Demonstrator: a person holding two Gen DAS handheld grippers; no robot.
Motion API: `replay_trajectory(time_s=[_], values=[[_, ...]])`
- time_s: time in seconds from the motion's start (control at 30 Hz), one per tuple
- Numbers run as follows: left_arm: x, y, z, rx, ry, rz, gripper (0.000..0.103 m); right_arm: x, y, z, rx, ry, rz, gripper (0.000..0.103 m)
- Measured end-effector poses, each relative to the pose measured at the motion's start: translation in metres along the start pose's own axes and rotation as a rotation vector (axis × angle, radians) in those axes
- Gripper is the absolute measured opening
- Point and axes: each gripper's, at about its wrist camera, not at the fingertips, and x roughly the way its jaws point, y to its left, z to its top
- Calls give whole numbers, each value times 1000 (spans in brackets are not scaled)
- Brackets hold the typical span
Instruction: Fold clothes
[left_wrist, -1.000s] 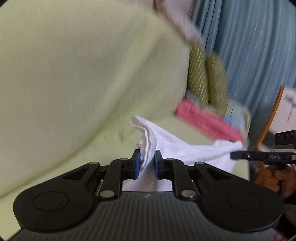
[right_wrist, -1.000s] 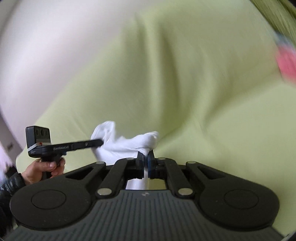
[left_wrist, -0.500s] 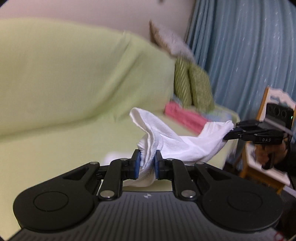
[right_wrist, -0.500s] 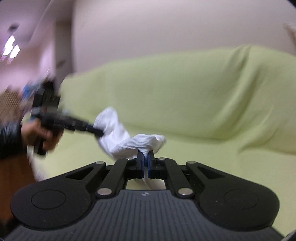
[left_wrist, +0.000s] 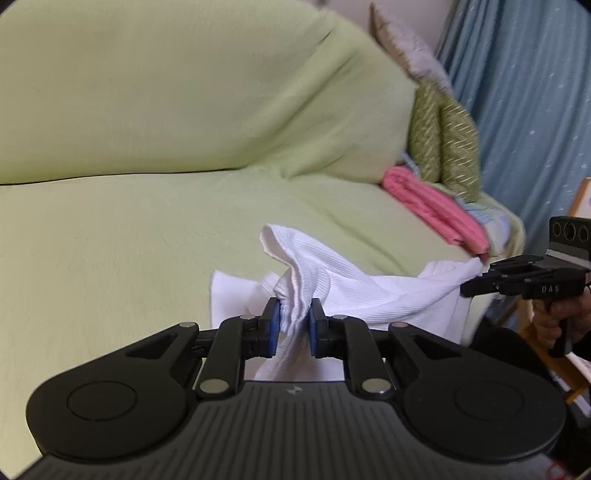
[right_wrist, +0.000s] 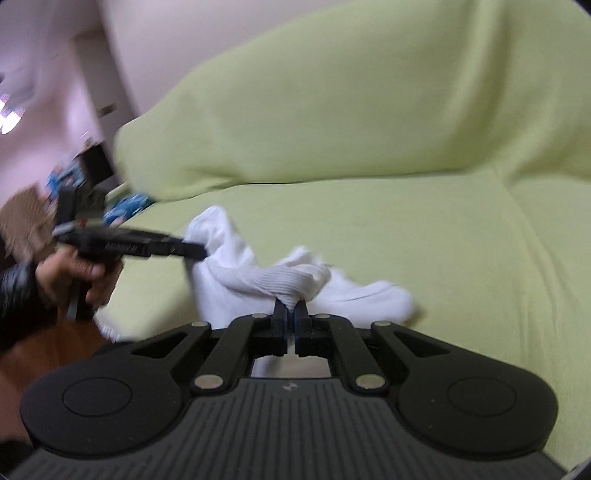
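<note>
So both grippers have a bite of the same white garment (left_wrist: 354, 291), which is stretched between them just above the green sofa (left_wrist: 110, 240). The left gripper (left_wrist: 294, 325) has its jaws clamped on a bunched fold of the ribbed cloth, blue pads (left_wrist: 274, 325) pressing in from both sides with a thick wad between them, and more cloth hangs down below the jaws. Off to the right of those jaws the right gripper (left_wrist: 476, 275) pinches another corner, with the hand (left_wrist: 565, 321) under it. In its own view the right gripper (right_wrist: 291, 317) has its jaws nearly together, squeezing a thin twist of the cloth, and part of the garment lies on the seat just ahead and to the right of the jaws. The left gripper (right_wrist: 195, 253) comes in from the left, a hand (right_wrist: 81, 273) and dark sleeve (right_wrist: 18, 295) behind it. Far right of the left jaws, at the sofa's end, sit a pink folded piece (left_wrist: 436, 206) and striped cushions (left_wrist: 443, 140), curtain (left_wrist: 528, 92) behind. The right view is a bit blurry.
</note>
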Motion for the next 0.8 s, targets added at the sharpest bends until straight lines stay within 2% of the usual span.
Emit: replay_trajectory(time_s=[0.17,0.27,0.3,0.37,0.43,0.47,0.5,0.6,0.73,0.77,0.8], values=[[62,29,15,-44,58,27,18,51,-68,-13,202,35,-42,3],[90,46,11,-70,134,90,20,77,-94,-29,289,86,-78,4],[95,50,10,-81,144,93,26,81,-100,-31,305,95,-73,7],[97,57,9,-107,142,83,30,82,-104,-36,325,86,-61,13],[92,62,8,-134,123,62,32,78,-107,-40,349,59,-49,22],[91,66,8,-152,111,45,33,74,-107,-42,369,41,-44,32],[91,70,9,-177,100,33,34,73,-104,-42,392,27,-39,35],[97,80,13,-231,84,2,34,76,-96,-42,452,-2,-24,35],[118,82,22,-233,107,1,33,80,-95,-47,507,-34,-31,34],[119,83,23,-223,116,3,25,84,-96,-47,524,-40,-37,27],[121,81,24,-198,120,18,8,88,-97,-46,538,-43,-44,4]])
